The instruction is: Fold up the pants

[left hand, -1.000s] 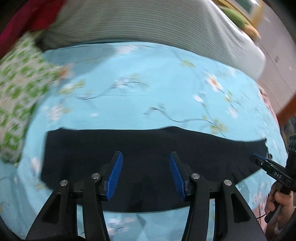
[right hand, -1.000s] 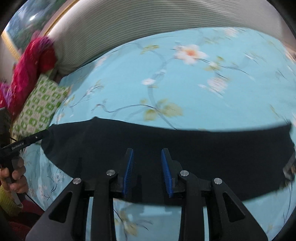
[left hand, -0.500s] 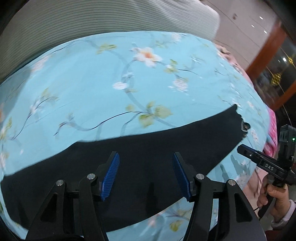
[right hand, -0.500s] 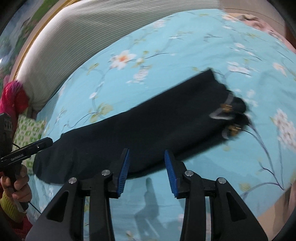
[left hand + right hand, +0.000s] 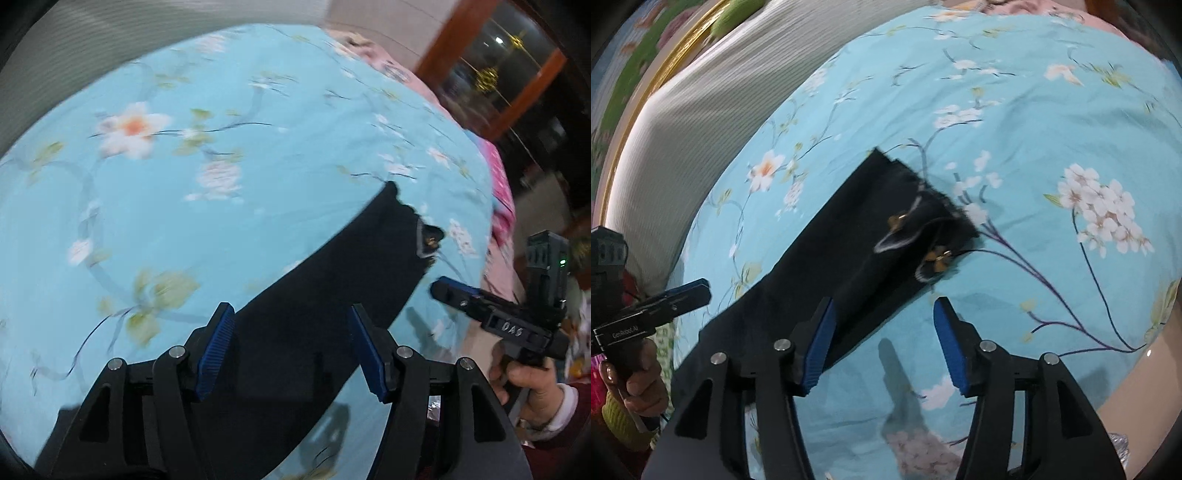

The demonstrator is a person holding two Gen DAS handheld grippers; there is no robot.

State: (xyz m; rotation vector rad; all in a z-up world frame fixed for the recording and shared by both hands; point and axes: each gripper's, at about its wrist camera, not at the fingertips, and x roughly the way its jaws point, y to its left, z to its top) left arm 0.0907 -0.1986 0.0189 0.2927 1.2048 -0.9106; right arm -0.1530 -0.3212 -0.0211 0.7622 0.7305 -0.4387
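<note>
Pants (image 5: 849,254), black, one item: laid flat as a long narrow strip running diagonally across a light blue floral bedsheet (image 5: 1052,129), waist end with small gold fittings toward the far right in the right wrist view. Right gripper (image 5: 882,336): jaws spread, nothing between the blue pads; hangs over the near edge of the strip, left pad above the cloth, right pad above bare sheet. Left gripper (image 5: 291,343): jaws spread, empty, above the middle of the pants (image 5: 332,295). Each gripper shows in the other's view, off to the side, held in a hand (image 5: 532,387). Sheet on either side of the strip lies open, carrying only flower print and gripper shadows. Beyond: grey ribbed headboard cushion (image 5: 701,122) along the far left edge of the bed; pink patterned cloth (image 5: 502,192) at the far right edge; wooden-framed glass (image 5: 491,74) behind, blurred.
</note>
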